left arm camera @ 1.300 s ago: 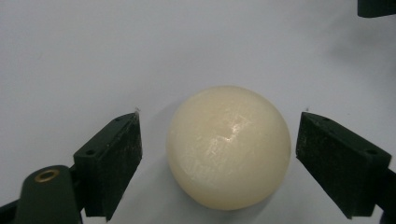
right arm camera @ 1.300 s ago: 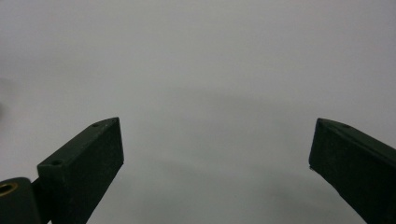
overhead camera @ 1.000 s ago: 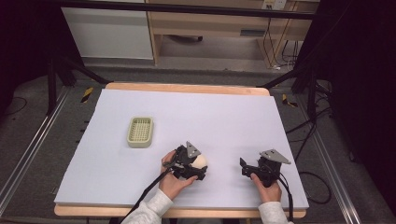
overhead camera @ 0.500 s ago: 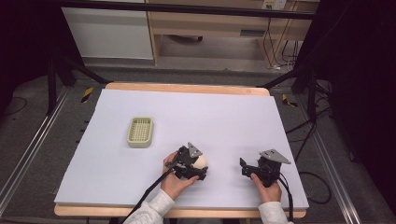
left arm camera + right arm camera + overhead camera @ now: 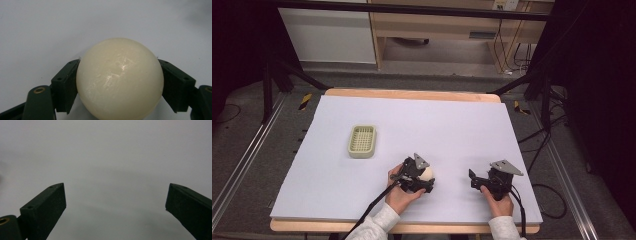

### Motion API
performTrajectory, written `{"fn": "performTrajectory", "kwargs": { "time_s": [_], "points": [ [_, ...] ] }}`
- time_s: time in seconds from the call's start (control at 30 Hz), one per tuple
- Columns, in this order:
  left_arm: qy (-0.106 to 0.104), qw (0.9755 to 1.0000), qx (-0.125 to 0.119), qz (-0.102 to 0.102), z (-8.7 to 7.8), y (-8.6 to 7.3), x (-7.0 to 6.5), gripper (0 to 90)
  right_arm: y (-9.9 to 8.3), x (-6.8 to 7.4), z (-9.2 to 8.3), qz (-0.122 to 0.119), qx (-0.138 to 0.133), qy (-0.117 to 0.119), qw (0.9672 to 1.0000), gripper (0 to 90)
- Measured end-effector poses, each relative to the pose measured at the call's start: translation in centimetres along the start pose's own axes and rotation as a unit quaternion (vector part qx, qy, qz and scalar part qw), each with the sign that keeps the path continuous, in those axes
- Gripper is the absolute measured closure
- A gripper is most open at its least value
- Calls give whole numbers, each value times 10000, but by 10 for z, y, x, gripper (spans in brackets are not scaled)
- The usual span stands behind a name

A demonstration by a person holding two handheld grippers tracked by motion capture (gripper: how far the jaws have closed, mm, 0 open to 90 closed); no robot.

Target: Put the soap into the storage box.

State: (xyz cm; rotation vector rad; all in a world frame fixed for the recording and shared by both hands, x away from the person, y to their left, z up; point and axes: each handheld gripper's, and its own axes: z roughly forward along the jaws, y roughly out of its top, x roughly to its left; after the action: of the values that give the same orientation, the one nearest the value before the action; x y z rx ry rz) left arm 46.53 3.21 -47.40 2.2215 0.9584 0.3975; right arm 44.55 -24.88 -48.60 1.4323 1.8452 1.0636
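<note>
A cream ball (image 5: 120, 80) rests on the white table sheet (image 5: 437, 125) near the front, left of centre. My left gripper (image 5: 425, 178) lies low around the ball (image 5: 427, 173). Its jaws have just been closing, and both black pads (image 5: 65, 87) now touch the ball's sides. My right gripper (image 5: 472, 179) rests on the sheet at the front right, pointing left. Its jaws (image 5: 115, 202) stand wide open with bare sheet between them.
A pale green slotted basket (image 5: 362, 141) sits on the sheet left of centre, behind the left hand. The wooden table edge (image 5: 412, 94) runs along the back. Cables trail from both grippers over the front edge.
The left gripper's jaws have drawn in against the ball. Neither hand has shifted, and the ball lies where it was.
</note>
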Motion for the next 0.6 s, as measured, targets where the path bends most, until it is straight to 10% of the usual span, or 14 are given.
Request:
{"fn": "performTrajectory", "kwargs": {
  "time_s": [0.6],
  "points": [
    [-35, 9999, -39, -137, -9, 1, 5, 242, 0, 0, 0, 2, 3, 7, 10000, 35]
  ]
}}
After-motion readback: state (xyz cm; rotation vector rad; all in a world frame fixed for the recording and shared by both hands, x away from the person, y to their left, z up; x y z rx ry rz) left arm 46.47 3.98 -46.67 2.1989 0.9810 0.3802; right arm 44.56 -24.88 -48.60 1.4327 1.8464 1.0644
